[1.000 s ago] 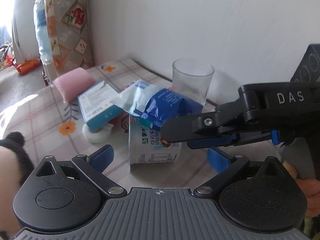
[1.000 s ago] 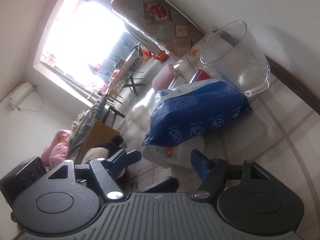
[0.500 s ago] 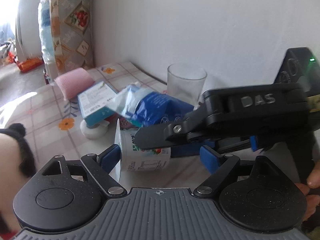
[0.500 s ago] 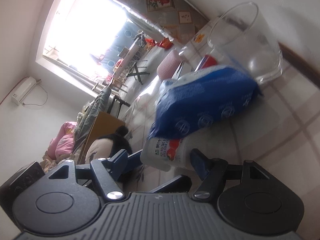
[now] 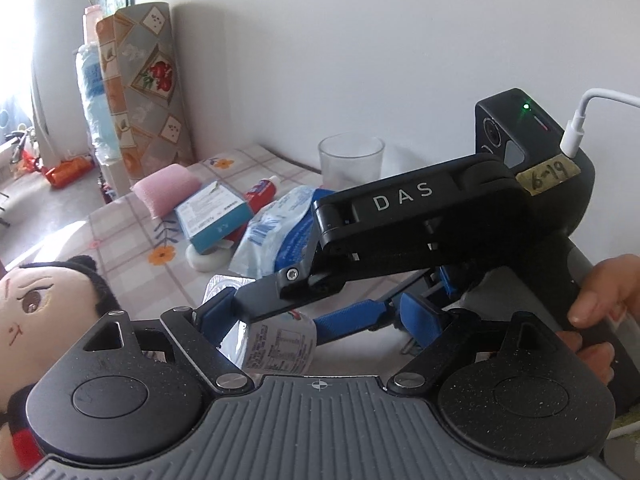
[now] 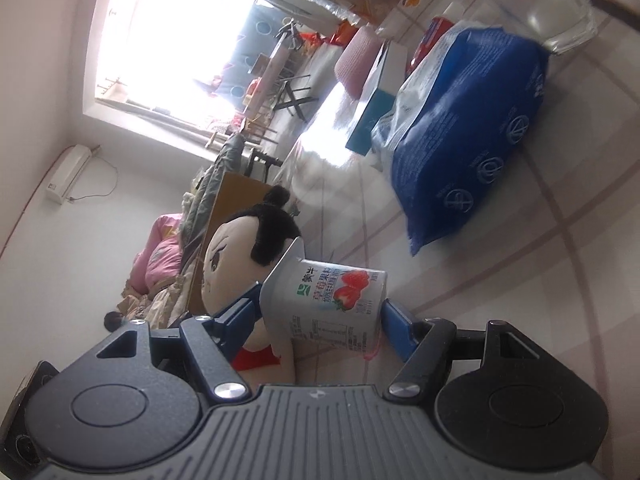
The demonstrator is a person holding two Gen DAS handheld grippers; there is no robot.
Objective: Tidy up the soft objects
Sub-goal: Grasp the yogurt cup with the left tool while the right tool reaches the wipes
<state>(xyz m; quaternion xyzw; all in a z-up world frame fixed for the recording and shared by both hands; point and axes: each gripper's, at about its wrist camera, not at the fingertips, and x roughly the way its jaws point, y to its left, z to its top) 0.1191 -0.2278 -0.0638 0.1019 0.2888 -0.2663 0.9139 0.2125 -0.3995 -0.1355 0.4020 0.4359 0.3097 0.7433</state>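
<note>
Right gripper (image 6: 320, 312) jaws clamp the yogurt cup (image 6: 328, 304) sideways, its rim toward the doll (image 6: 240, 256)

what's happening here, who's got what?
A person works a handheld gripper in each hand over a checked tablecloth. The right gripper is clamped on a strawberry yogurt cup, carried on its side. The left gripper is open, holding nothing, just behind that cup. The blue wipes pack, plush doll, pink sponge and glass sit on the table.
</note>
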